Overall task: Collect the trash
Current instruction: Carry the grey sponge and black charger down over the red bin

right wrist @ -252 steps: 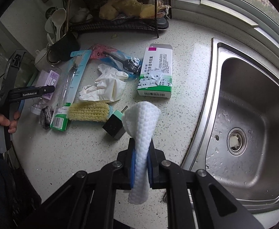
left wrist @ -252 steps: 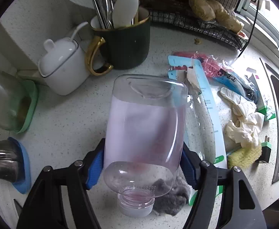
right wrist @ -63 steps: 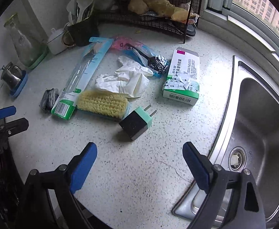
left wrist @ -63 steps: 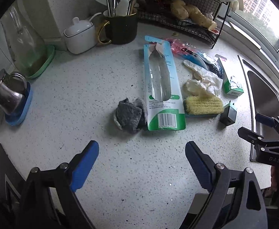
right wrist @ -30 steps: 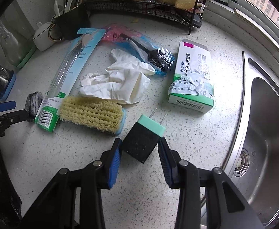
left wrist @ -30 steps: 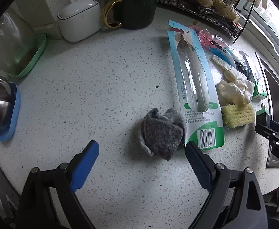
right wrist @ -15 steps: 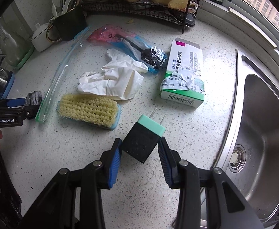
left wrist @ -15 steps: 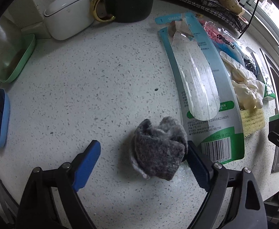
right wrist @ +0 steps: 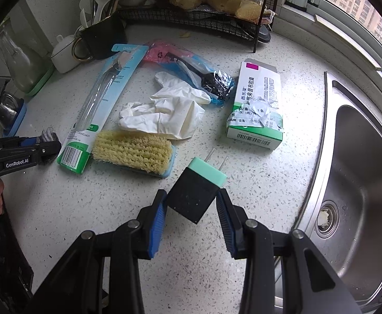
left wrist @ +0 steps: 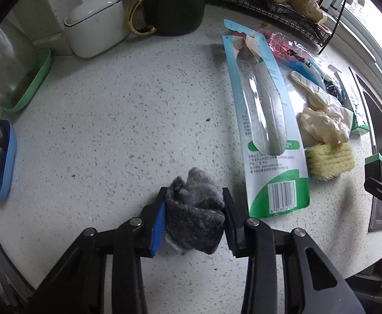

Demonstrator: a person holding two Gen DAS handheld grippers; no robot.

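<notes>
**Status: two items gripped, most litter still on the counter**

The left gripper (left wrist: 194, 219) is closing on the grey scouring pad (left wrist: 194, 221); both pads already press its sides, and it bulges between them, resting on the speckled counter (left wrist: 117, 120). The right gripper (right wrist: 191, 210) is clenched on the black-and-green plug adapter (right wrist: 194, 193), prongs pointing away, the adapter held tilted between the pads.

Neither item has been carried off yet. Remaining on the counter, judged as trash still to collect: the long blister package (left wrist: 266, 120) just beside the scouring pad, the crumpled gloves (right wrist: 164, 110), the plastic wrappers (right wrist: 191, 70) and the torn box (right wrist: 256, 110). The scrub brush (right wrist: 133, 153) lies between package and adapter. No bin is visible.
</notes>
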